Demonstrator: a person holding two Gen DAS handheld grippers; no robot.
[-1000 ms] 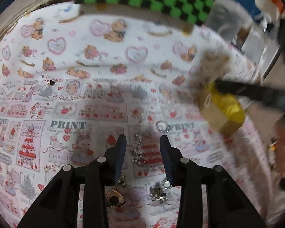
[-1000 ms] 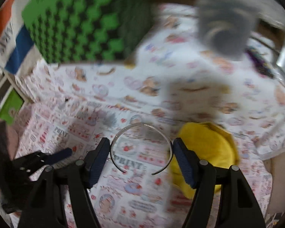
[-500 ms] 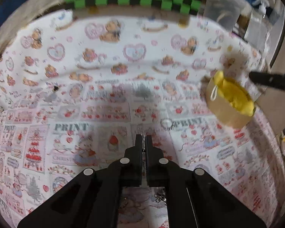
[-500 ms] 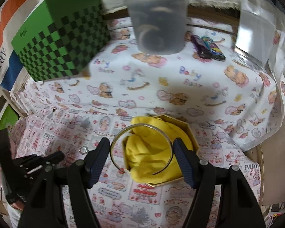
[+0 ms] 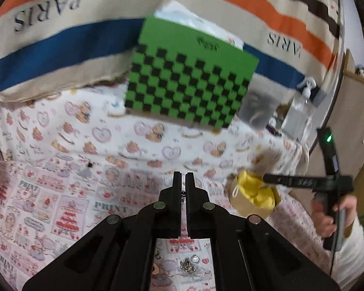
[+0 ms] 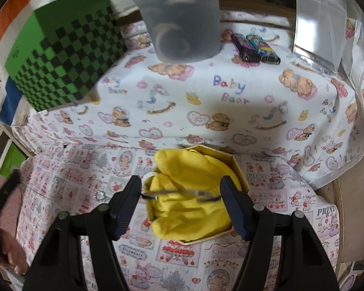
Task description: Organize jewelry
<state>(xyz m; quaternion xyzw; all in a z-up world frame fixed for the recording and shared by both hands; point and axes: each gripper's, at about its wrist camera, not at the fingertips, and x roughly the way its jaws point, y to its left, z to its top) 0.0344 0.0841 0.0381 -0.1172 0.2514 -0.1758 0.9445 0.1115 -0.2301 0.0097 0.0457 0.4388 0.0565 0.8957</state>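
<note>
My right tongs (image 6: 180,195) sit half open, gripping a thin silver bangle (image 6: 179,192) edge-on above the hexagonal gold box with yellow cloth lining (image 6: 237,167). My left tongs (image 5: 183,181) are nearly closed on a small silver chain piece (image 5: 182,195). Loose silver charms (image 5: 188,265) lie on the patterned worktop (image 5: 60,194). Beyond: green checkered box (image 5: 186,82).

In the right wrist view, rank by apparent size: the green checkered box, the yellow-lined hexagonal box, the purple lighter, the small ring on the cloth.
1. green checkered box
2. yellow-lined hexagonal box, nearer the camera, so this ranking against the green box is unsure
3. purple lighter
4. small ring
</note>
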